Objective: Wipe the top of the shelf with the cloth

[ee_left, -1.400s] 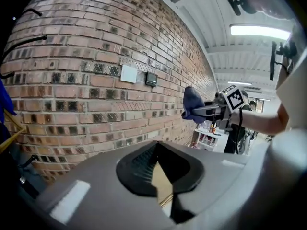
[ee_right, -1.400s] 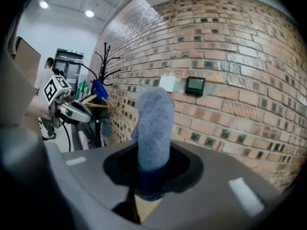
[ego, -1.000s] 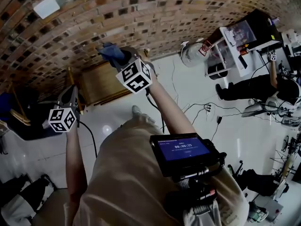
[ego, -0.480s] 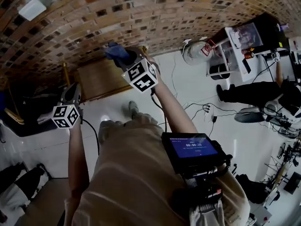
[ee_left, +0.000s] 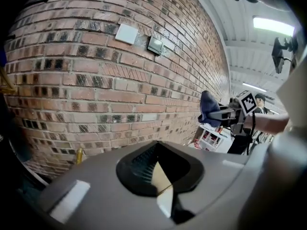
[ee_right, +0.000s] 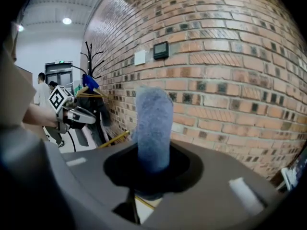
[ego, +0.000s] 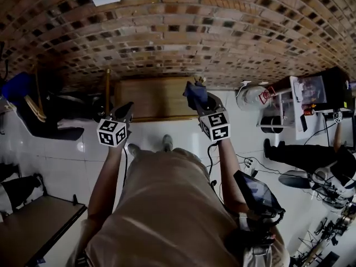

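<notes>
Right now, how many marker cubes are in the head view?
2. One cube is on the left gripper, by the shelf's left end; the other is on the right gripper, which holds the cloth, by its right end. None looks hidden.

1. Your head view is dim overall. The brick wall (ego: 183, 38) reads dark, and the white floor (ego: 55, 166) is the brightest area, with one small glare spot on it at the left.
2. That view bends hard towards its edges, so the wall's courses bow into arcs.
3. In your left gripper view, a ceiling strip light (ee_left: 273, 25) burns out to plain white at the upper right, and the corners fall to black.
4. The left gripper (ee_left: 156, 176) sits so near the lens that it is smeared and soft, while the bricks behind stay sharp.
5. In your right gripper view, light comes from a ceiling lamp (ee_right: 67, 20) at the upper left. The cloth (ee_right: 153, 128) is out of focus, and the bricks are crisp at the centre and curve at the rim.
</notes>
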